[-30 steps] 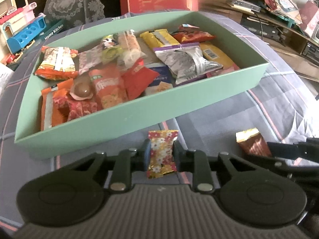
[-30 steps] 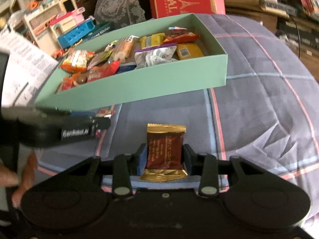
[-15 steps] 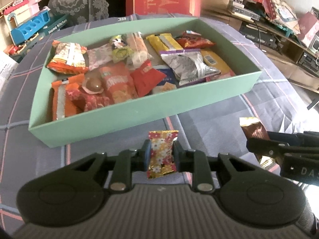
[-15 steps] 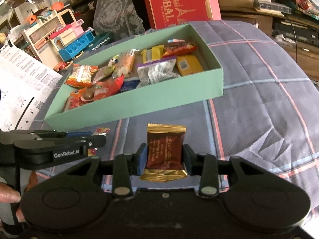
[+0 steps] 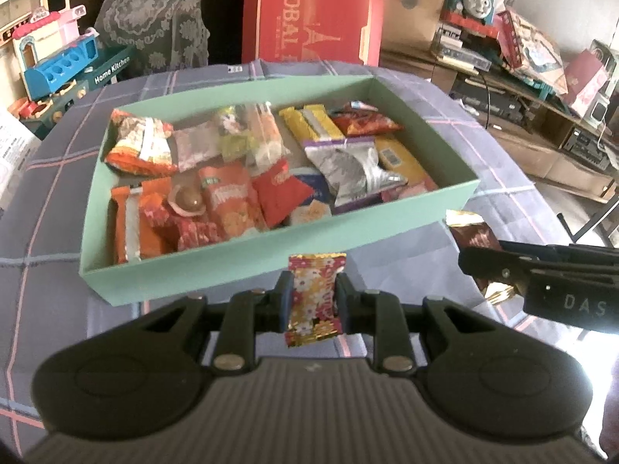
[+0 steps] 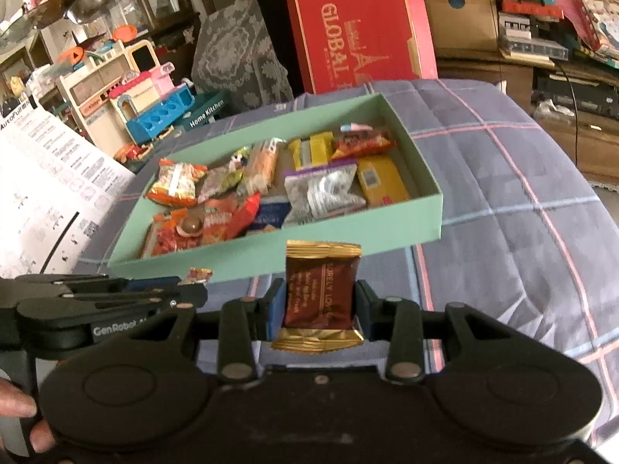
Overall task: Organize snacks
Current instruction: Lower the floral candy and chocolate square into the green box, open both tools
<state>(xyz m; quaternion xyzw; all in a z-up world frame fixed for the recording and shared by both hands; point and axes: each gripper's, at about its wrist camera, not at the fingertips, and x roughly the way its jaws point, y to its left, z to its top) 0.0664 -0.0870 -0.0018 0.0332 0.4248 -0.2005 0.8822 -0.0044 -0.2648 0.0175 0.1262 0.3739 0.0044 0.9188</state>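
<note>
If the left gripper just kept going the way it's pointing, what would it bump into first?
Most likely the near wall of the green box, straight ahead of the left gripper and its flowered candy; depth is hard to judge.

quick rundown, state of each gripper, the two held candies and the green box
left gripper: shut on the floral candy
floral candy: upright between the pads, outside the box
right gripper: shut on the brown chocolate packet
brown chocolate packet: upright between the pads, outside the box
green box: open, no lid, holds many snack packets, sits on the plaid cloth
</note>
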